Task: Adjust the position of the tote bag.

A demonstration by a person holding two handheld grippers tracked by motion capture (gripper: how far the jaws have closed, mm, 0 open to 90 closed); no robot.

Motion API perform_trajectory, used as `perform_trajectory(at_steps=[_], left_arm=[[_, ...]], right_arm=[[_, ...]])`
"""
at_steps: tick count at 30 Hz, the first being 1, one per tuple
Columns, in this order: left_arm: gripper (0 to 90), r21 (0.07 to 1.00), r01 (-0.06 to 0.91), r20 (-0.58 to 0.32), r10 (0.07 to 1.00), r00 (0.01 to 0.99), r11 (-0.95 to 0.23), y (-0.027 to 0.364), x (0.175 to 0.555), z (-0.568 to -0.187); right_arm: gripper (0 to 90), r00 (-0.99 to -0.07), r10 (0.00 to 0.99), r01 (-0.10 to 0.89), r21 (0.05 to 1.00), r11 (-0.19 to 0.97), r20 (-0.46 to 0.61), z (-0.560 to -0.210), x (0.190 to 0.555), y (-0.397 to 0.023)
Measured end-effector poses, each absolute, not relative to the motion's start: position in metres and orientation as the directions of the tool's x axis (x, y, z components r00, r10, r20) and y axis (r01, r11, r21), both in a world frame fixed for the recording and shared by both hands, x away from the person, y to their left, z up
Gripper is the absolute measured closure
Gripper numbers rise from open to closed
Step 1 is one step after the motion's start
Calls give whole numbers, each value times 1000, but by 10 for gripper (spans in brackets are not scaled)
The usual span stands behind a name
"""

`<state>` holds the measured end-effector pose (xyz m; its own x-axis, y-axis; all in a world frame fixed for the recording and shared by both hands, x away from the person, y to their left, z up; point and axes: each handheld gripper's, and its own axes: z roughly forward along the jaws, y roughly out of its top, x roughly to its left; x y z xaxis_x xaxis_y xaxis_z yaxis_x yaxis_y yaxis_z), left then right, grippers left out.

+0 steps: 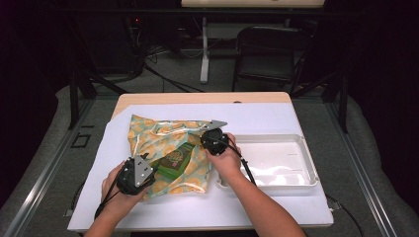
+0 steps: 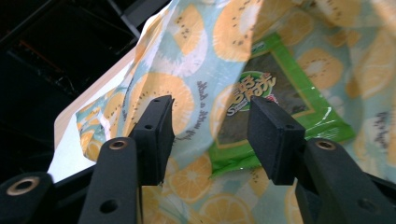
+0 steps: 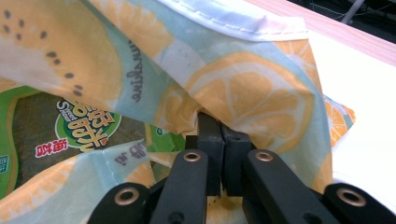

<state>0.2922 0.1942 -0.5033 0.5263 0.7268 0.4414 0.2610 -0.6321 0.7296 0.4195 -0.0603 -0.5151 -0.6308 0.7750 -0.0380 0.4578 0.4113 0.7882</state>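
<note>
Fruit-print bag (image 1: 163, 143) with green snack packet (image 1: 174, 161) inside.
Your right gripper (image 3: 219, 140) pinches the bag's fabric shut; your left gripper (image 2: 210, 128) gapes wide before the packet.

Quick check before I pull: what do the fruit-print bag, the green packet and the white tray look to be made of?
The fruit-print bag looks like thin glossy plastic film: translucent, creased, with a seamed edge. The green packet seems shiny printed foil or plastic; glare runs along its border. The white tray looks like rigid moulded plastic, smooth with a rolled rim.
</note>
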Motion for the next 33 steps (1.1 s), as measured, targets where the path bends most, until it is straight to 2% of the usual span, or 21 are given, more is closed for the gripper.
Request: perform_trajectory(at_steps=[4, 20, 33], left_arm=[[557, 721, 274, 448, 729, 518, -637, 194, 297, -507], [890, 730, 291, 402, 733, 548, -618, 190, 307, -507], [900, 720, 315, 358, 720, 595, -619, 180, 333, -511]], right_arm=[[889, -632, 774, 458, 787, 414, -40, -515, 419, -60], [890, -629, 777, 463, 787, 407, -32, -515, 419, -60], [890, -621, 784, 461, 797, 390, -24, -510, 417, -63]])
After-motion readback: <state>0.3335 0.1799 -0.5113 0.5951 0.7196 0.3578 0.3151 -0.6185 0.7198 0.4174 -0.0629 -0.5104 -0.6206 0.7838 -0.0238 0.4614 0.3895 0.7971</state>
